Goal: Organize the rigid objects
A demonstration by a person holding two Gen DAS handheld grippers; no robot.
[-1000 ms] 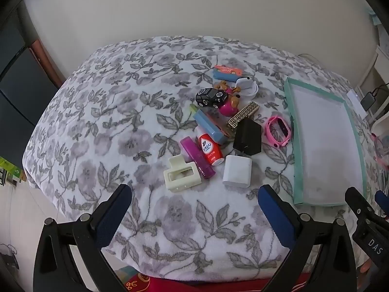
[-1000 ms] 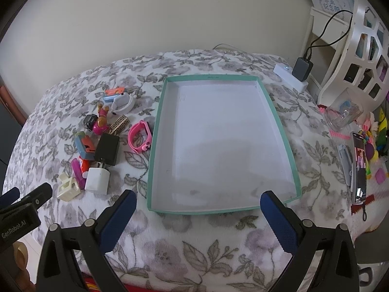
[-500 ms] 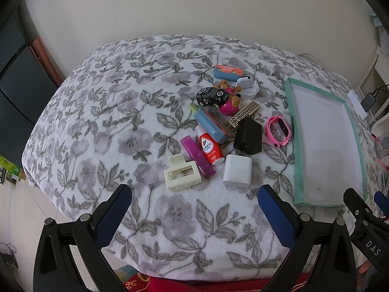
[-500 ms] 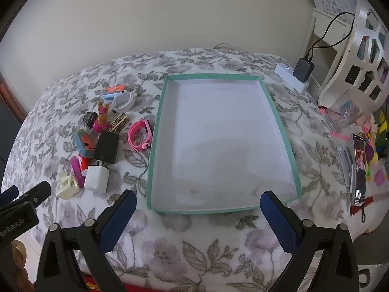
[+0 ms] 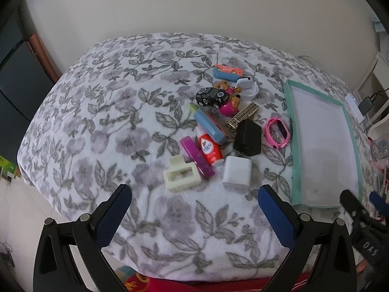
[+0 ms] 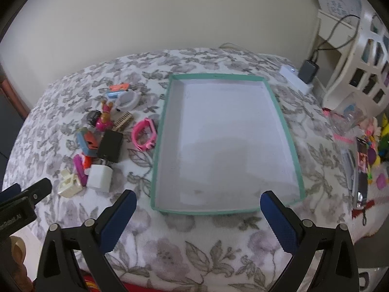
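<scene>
You are at the start: nothing is picked. Both the left gripper (image 5: 194,204) and right gripper (image 6: 198,205) are spread, empty. The items (image 5: 218,131) lie clustered beside the empty tray (image 6: 287,131). Next, lower onto the white charger (image 5: 237,174), nearest you.

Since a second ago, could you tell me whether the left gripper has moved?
Yes, slightly. In its own view the tray and the white charger have slid a little left, so the open left gripper has drifted or turned rightward.
</scene>
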